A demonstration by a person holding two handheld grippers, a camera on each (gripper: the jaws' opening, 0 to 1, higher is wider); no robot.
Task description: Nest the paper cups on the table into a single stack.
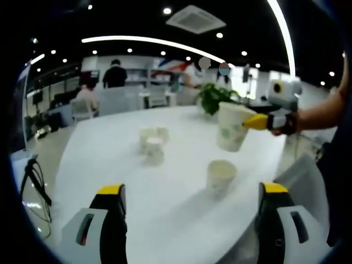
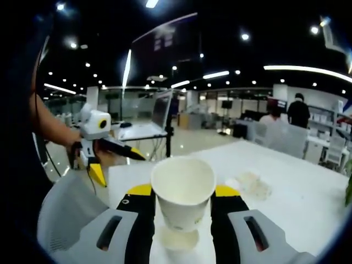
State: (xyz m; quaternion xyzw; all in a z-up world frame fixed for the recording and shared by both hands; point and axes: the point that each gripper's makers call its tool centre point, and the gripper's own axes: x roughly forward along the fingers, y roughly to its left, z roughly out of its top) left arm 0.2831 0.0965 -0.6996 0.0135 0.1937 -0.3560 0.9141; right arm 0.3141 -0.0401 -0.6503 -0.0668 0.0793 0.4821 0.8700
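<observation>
Right gripper (image 2: 183, 212) clamped on a paper cup (image 2: 183, 199) — held upright, mouth up, just above the lone cup (image 1: 221, 175).

Seen from the left gripper view, that lone cup stands near the table's (image 1: 110, 159) near edge, almost straight below the held one. Three more cups (image 1: 152, 142) cluster toward the table's middle. Left gripper (image 1: 192, 212) hangs over the near edge, jaws apart, holding nothing — the right one is nearer the target.

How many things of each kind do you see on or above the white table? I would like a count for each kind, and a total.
Paper cups standing on the table: 4 (one near, three in a far cluster)
Paper cup held in the right gripper: 1
Potted plant: 1
Total: 6
</observation>
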